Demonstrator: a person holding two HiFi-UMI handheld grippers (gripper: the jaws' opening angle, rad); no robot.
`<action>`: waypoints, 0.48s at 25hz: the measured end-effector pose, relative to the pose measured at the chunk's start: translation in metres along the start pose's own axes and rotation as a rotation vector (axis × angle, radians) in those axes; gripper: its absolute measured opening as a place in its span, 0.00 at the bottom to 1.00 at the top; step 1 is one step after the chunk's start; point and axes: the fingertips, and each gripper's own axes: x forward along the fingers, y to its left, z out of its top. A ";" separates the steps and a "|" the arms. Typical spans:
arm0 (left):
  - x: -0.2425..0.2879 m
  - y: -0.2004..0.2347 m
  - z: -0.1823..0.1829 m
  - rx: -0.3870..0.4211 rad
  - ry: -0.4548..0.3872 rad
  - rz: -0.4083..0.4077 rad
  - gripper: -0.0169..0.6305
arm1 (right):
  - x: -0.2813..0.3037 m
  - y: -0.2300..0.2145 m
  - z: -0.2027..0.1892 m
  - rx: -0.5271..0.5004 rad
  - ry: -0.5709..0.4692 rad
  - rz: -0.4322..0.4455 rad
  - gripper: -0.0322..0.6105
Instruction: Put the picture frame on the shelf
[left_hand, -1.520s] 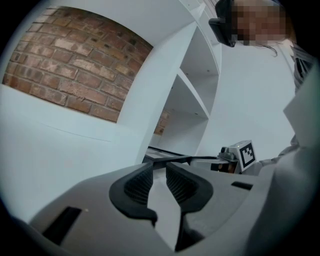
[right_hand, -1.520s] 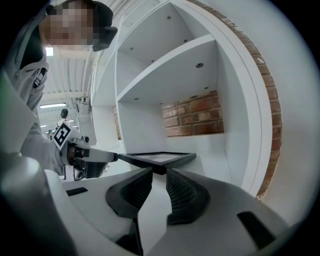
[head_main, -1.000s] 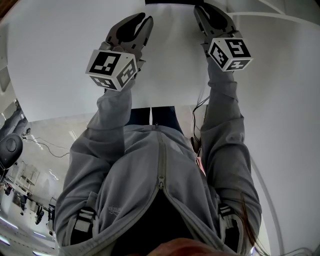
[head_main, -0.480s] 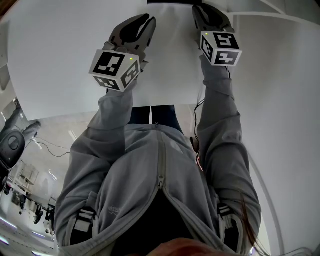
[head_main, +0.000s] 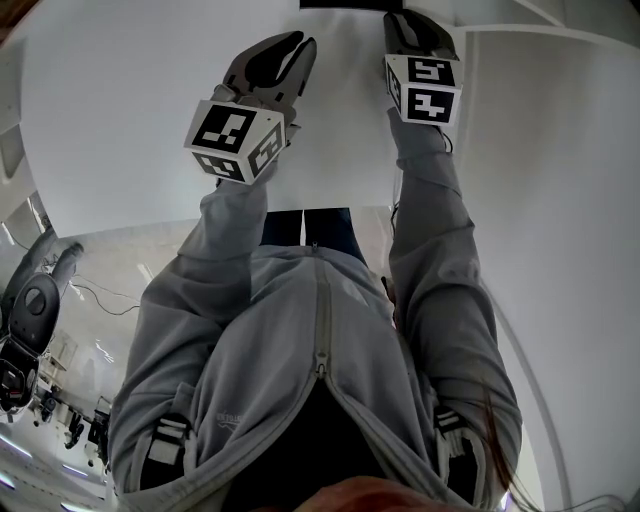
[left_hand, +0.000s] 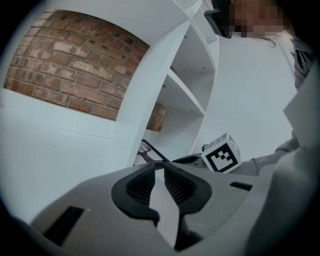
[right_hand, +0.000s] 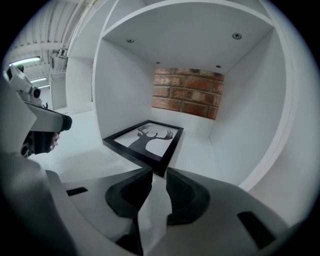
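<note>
Item one: picture frame (right_hand: 146, 140), black border, deer silhouette print. It lies flat on the floor of a white shelf (right_hand: 120, 85) compartment, with brick wall (right_hand: 187, 95) showing at the back.

Item two: your right tool (right_hand: 159, 172). Its jaws stand a narrow gap apart with nothing between them. The frame's near corner sits just ahead of the tips, not pinched.

Item three: your left tool (left_hand: 163, 167). Its jaws are slightly spread and empty. You hold it outside the compartment, to the left of your right tool.
</note>
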 end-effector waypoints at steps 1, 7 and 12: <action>-0.001 -0.001 0.001 0.003 0.002 0.002 0.12 | -0.002 0.000 0.001 -0.004 0.007 -0.011 0.21; -0.017 0.003 0.016 0.037 0.012 0.013 0.11 | -0.021 0.020 0.025 0.011 -0.018 -0.040 0.20; -0.040 0.046 0.042 0.062 -0.009 0.039 0.05 | -0.029 0.059 0.074 0.039 -0.100 -0.108 0.12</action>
